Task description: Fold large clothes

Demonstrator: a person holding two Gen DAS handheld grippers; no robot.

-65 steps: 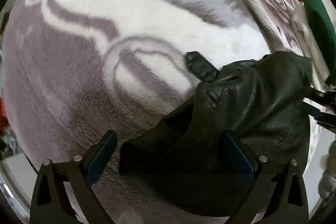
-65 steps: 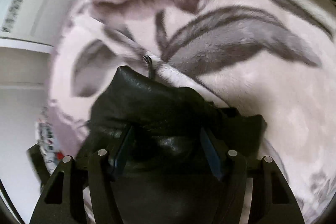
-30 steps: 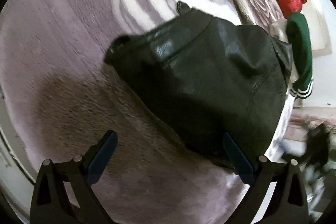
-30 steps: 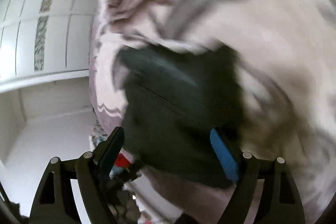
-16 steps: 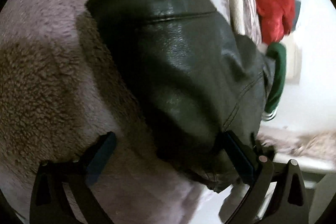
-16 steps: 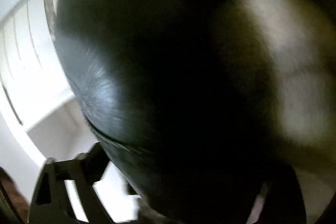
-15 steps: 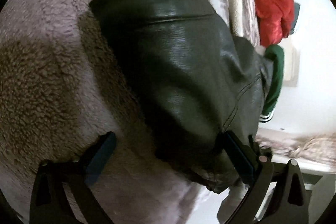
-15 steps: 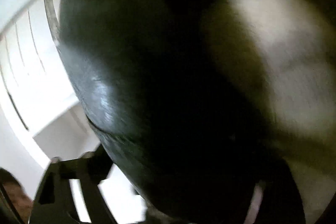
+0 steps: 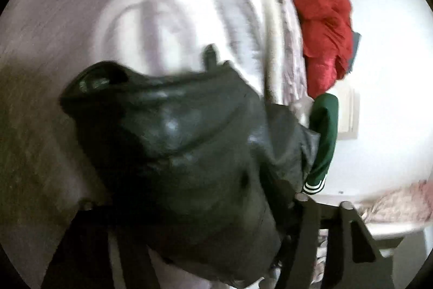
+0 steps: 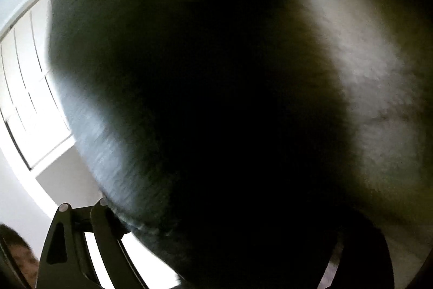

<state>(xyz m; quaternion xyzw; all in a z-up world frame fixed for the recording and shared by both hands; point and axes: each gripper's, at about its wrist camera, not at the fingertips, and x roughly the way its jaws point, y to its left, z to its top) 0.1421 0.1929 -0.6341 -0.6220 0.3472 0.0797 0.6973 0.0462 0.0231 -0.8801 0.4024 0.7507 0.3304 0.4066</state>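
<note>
In the left wrist view, the jacket (image 9: 189, 153) is lying on the blanket (image 9: 81, 18), filling the middle and spreading toward six o'clock, where it is bunching between the two fingers of the left gripper (image 9: 200, 243). The blanket is stretching away behind it from nine o'clock round to twelve. At about two o'clock a heap of cloth (image 9: 324, 31) is sitting on the blanket's far edge, and just below it, at three o'clock, a sleeve (image 9: 324, 132) is hanging down beside the jacket's right edge.

In the right wrist view, the jacket (image 10: 189, 99) is crowding the lens, covering the right gripper (image 10: 216, 248) from ten o'clock to six, with the blanket (image 10: 365, 99) lying behind it at three o'clock.
</note>
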